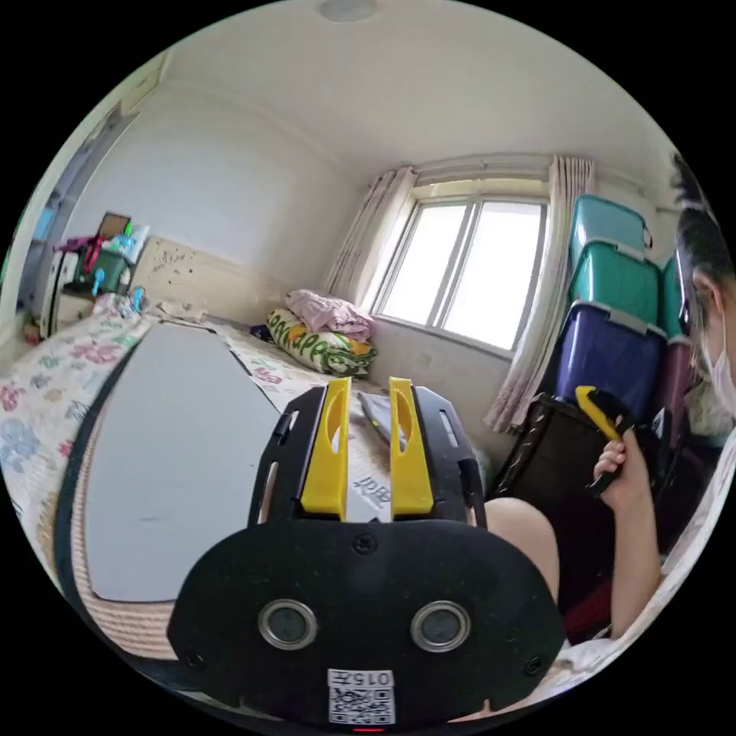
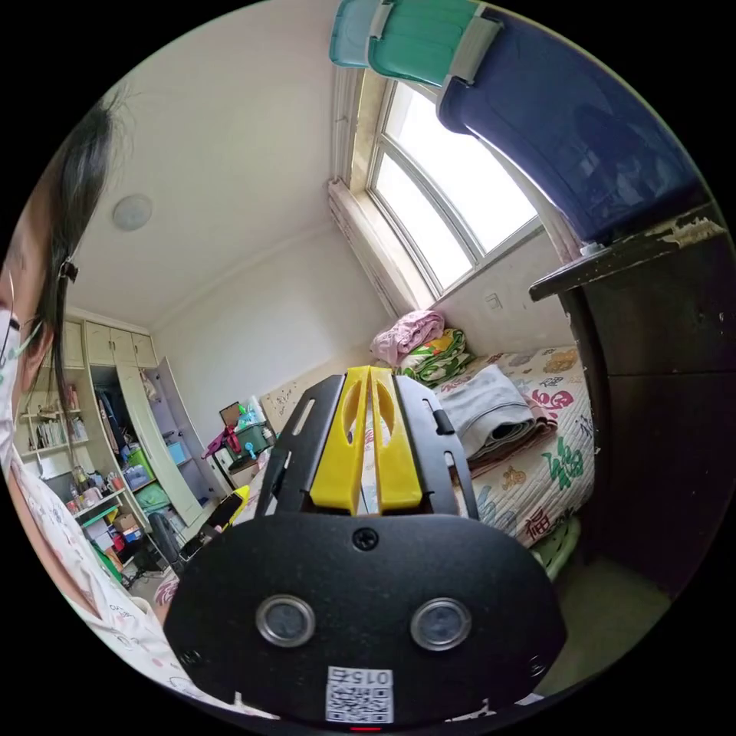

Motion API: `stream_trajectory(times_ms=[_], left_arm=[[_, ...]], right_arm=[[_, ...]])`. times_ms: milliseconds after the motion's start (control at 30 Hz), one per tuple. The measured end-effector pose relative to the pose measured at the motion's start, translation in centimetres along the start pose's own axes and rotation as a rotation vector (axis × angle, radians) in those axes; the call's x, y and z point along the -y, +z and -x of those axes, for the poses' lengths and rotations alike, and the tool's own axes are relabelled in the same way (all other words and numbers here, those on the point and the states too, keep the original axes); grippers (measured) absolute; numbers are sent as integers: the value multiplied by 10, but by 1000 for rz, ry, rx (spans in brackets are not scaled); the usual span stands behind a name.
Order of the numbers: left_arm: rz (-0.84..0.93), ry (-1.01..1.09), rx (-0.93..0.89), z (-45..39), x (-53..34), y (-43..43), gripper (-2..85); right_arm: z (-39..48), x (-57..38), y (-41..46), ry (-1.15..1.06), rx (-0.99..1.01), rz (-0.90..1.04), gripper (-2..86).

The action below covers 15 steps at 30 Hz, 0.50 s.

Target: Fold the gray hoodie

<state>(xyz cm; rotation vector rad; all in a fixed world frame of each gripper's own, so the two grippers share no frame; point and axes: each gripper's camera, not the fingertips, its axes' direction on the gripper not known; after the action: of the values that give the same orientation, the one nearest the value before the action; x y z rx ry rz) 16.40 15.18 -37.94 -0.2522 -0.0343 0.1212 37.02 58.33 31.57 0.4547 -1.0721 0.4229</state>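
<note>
Both grippers are lifted away from the bed, and neither holds any cloth. The left gripper (image 1: pixel 366 418) has its yellow fingers (image 1: pixel 328 452) apart with a clear gap between them. It looks along a flat gray board (image 1: pixel 165 452) that lies on the flowered bedspread (image 1: pixel 38 399). The right gripper (image 2: pixel 368 414) has its fingers (image 2: pixel 345 452) pressed together at the tips with nothing between; in the left gripper view it is held up in the person's hand (image 1: pixel 617 456), near the stacked storage boxes (image 1: pixel 613 307).

I cannot say with certainty where the gray hoodie is. A folded gray garment (image 2: pixel 487 418) lies on top of a small pile on the bed, near the window side, just beside the green patterned bedding (image 2: pixel 437 353). It may be the hoodie, but no hood shows.

In my judgement the step in hand is to reach for the garment. To do it well, the right fingers must first be opened. Then both grippers should come down to it, each taking one edge only, so that the layers under it are not dragged along, and it can be spread on the board.
</note>
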Motion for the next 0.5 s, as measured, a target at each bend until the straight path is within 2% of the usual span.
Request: stream_trajectory(times_ms=[167, 233, 300, 367, 500], left_arm=[[147, -97, -113, -12, -46, -20, 95], [218, -75, -156, -26, -71, -20, 96], [182, 26, -108, -49, -68, -48, 92], [145, 16, -84, -52, -63, -67, 89], [230, -3, -157, -40, -63, -80, 87]], right_arm=[[31, 8, 4, 4, 16, 21, -5], [43, 11, 7, 7, 32, 40, -5], [58, 17, 7, 6, 36, 57, -5], [69, 21, 5, 8, 31, 52, -5], [94, 35, -4, 19, 21, 24, -5]])
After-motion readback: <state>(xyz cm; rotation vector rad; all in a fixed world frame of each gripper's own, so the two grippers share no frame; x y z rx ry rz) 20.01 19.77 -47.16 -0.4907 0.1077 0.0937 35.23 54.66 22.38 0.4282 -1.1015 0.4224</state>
